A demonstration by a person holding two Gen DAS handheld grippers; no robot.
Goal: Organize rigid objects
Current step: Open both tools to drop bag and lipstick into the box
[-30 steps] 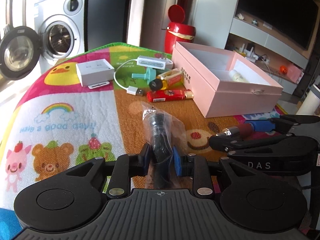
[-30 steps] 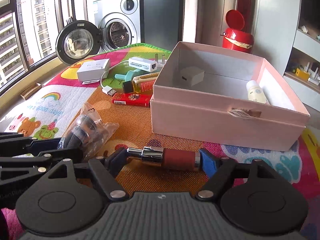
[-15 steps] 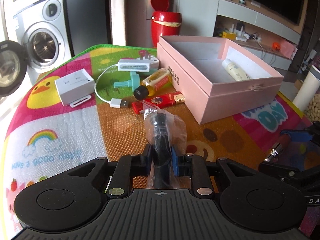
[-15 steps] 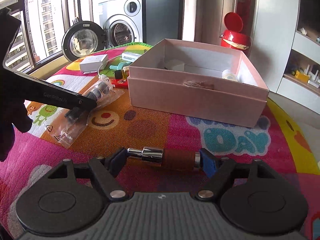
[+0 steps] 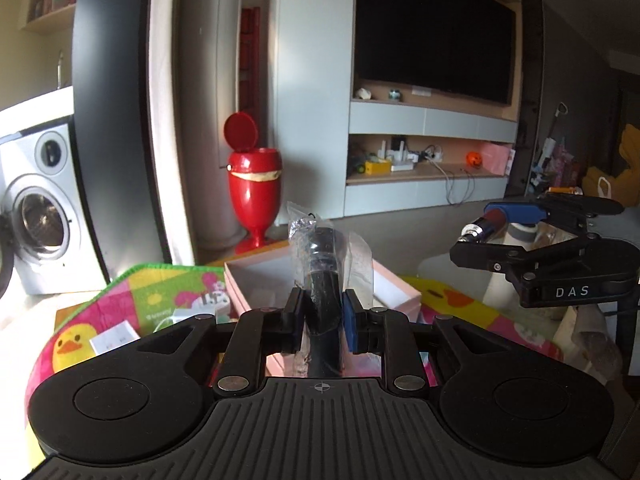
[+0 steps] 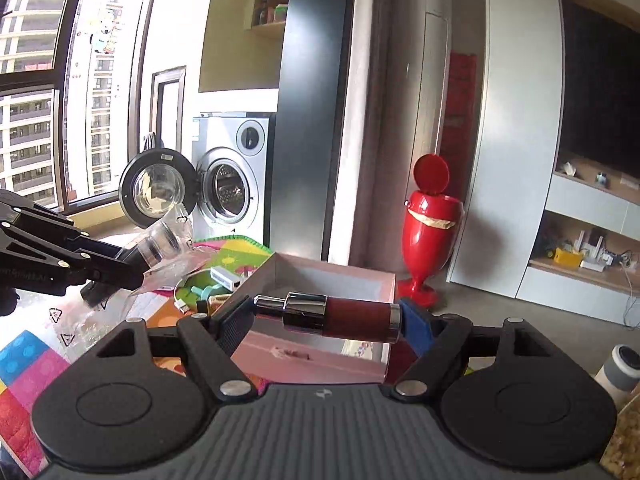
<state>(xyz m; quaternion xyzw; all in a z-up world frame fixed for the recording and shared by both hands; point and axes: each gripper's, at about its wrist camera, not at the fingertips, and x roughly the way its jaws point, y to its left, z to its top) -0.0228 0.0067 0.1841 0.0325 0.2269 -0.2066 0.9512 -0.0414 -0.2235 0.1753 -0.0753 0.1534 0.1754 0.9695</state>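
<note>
My left gripper [image 5: 321, 320] is shut on a black cylinder in a clear plastic bag [image 5: 322, 264], held up in the air above the open pink box [image 5: 396, 288]. My right gripper [image 6: 326, 314] is shut on a dark red tube with a silver cap [image 6: 344, 314], held crosswise above the pink box [image 6: 320, 356]. In the left wrist view the right gripper [image 5: 496, 226] is at the right with the red tube [image 5: 486, 222]. In the right wrist view the left gripper [image 6: 132, 264] is at the left with the bagged cylinder [image 6: 158, 248].
On the colourful play mat [image 5: 132, 300] lie a white box [image 5: 116, 336], a white adapter [image 6: 226, 276], a teal piece [image 6: 204, 290] and a USB cable [image 6: 182, 304]. A red bin [image 6: 430, 232] and a washing machine [image 6: 228, 192] stand behind. A white bottle [image 6: 618, 368] is at the right.
Both grippers have risen well above the mat with their objects and now look level over the pink box. The mat items have dropped low in both views.
</note>
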